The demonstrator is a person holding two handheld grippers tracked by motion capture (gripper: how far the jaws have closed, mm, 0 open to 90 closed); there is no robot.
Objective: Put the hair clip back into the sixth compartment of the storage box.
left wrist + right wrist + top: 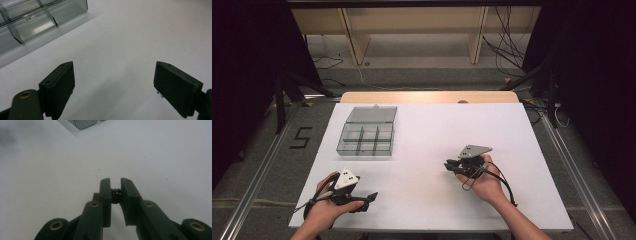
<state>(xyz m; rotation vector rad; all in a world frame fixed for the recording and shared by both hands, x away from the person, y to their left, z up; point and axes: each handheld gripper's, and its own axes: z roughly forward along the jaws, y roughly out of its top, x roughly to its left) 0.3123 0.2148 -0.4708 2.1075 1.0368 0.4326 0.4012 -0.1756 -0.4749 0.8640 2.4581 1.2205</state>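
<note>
Pinching a small dark toothed part (115, 195), too tiny to identify, the right gripper (115, 185) contrasts with the left gripper (113, 82), fingers wide, near the clear box (366, 131) cut off at the frame's edge.

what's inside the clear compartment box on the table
The compartment box is open, lid back; every visible compartment looks empty. Glare on the plastic could hide something tiny.

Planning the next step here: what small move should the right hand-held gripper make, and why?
Probably carry it toward the open compartment box. The right hand-held gripper is shut on a small black toothed part, while the box sits apart, across the white table, its compartments looking empty.
</note>
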